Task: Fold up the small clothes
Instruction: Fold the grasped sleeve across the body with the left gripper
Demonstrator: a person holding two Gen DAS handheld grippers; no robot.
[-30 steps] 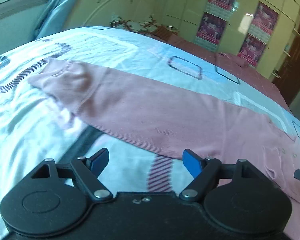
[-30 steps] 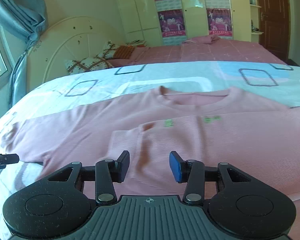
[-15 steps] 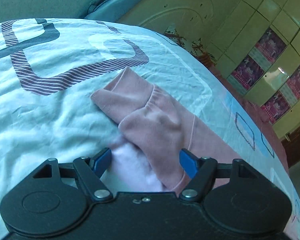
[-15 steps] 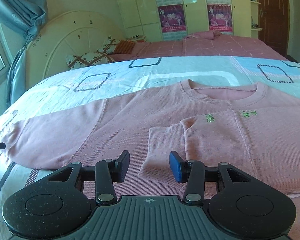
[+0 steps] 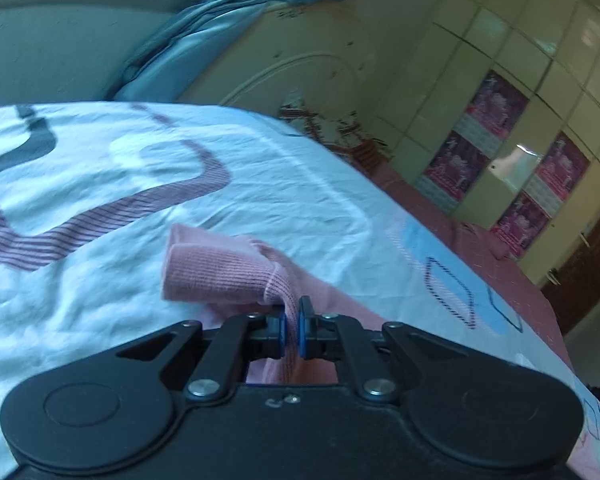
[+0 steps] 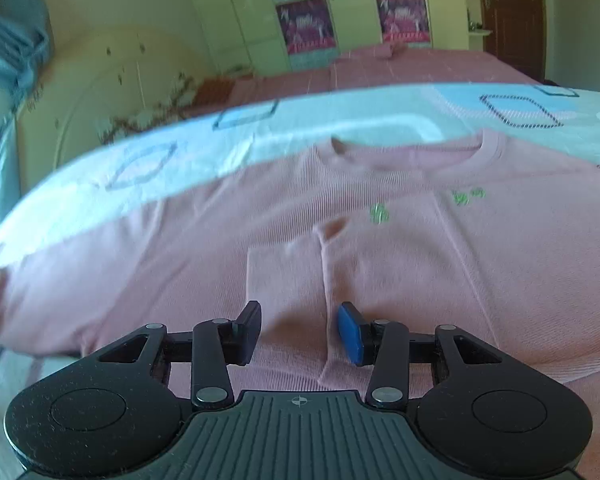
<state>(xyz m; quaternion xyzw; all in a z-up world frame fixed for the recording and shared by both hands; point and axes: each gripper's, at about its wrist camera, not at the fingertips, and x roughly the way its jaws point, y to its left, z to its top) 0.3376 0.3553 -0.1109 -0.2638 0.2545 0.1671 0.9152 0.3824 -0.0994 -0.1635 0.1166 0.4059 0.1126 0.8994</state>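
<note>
A pink long-sleeved sweater [image 6: 380,240] lies face up on the bed, collar at the far side. One sleeve is folded across its chest [image 6: 284,276]. My left gripper [image 5: 291,328] is shut on the cuff of the other sleeve [image 5: 220,276] and holds it slightly lifted off the sheet. My right gripper [image 6: 299,332] is open and empty, low over the sweater's lower front, straddling the folded sleeve's edge.
The bed has a white and light-blue patterned sheet [image 5: 100,184]. A cream headboard [image 6: 112,92] and pillows stand at the far left. A pink bedspread [image 6: 400,68], wardrobes with posters [image 6: 308,16] and a brown door [image 6: 512,16] lie beyond.
My left gripper moved along the sleeve to its cuff and shut on it, lifting it. My right gripper moved closer over the sweater and stayed open.
</note>
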